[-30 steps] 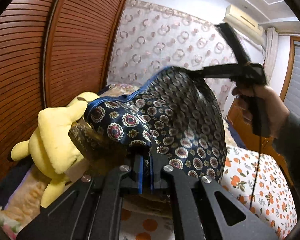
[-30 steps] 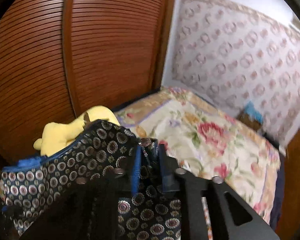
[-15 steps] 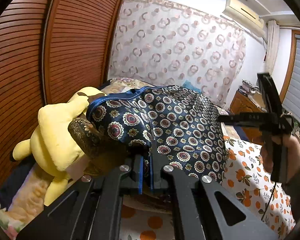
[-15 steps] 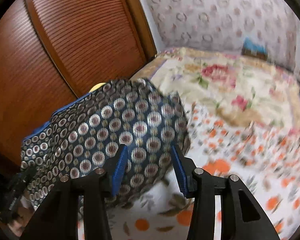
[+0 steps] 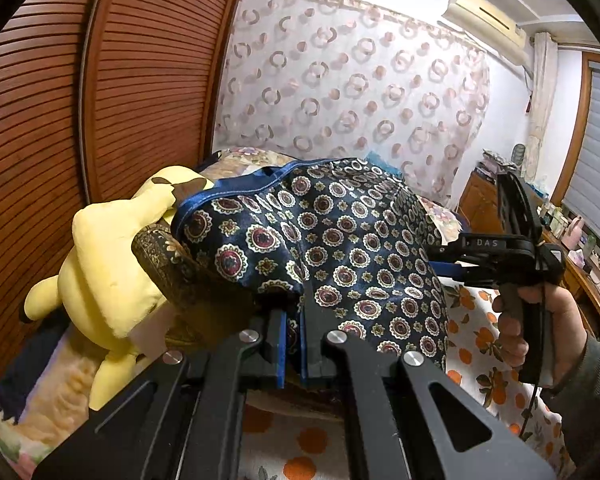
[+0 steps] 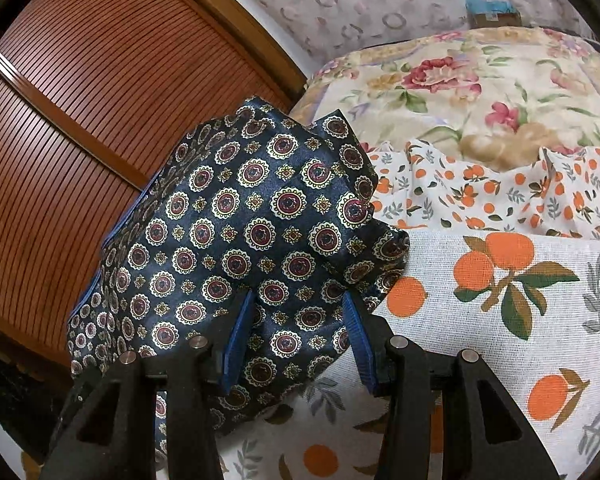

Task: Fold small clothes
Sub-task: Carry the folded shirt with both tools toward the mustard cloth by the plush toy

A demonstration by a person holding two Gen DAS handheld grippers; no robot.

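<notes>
A dark blue satin garment (image 5: 340,248) with round medallions and a blue waistband hangs over the bed. My left gripper (image 5: 292,340) is shut on its lower edge. In the left wrist view my right gripper (image 5: 454,269) sits at the cloth's right side, held by a hand (image 5: 512,324). In the right wrist view the garment (image 6: 252,232) fills the left half. My right gripper (image 6: 298,336) is open, its blue pads (image 6: 238,336) wide apart. Cloth shows in the gap but is not pinched.
A yellow plush toy (image 5: 112,264) lies left of the garment against slatted wooden doors (image 5: 40,120). The bed carries an orange-print sheet (image 6: 500,312) and a floral quilt (image 6: 480,92). A wooden dresser (image 5: 580,280) stands at the right.
My right gripper let go of the raised corner, opened, rolled and dropped toward the bed. The garment sagged from stretched high to draped. My left gripper kept its hold and stayed put.
</notes>
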